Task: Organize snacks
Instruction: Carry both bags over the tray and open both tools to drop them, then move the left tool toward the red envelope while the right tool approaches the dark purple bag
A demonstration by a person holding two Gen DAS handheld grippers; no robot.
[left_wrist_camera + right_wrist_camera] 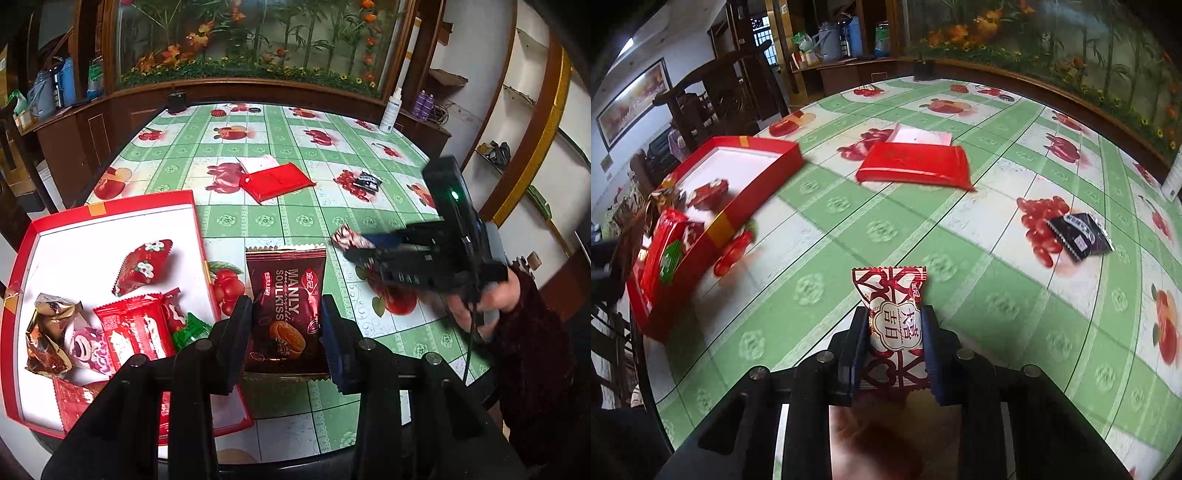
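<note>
- The left gripper pinches a brown cookie packet by its two long sides, just above the tabletop, right beside the red box.
- The packet says "MANLY SOULKISS" and shows a round cookie.
- It looks light and crinkly, and the cookie inside could break, so a soft squeeze at the sides seems best.
- The right gripper pinches a red and white candy with Chinese writing, above the middle of the tabletop.
- It looks small, puffy and slippery.
- The box at the left edge holds more snacks.
- A black packet lies near the right edge, its writing too small to read.
</note>
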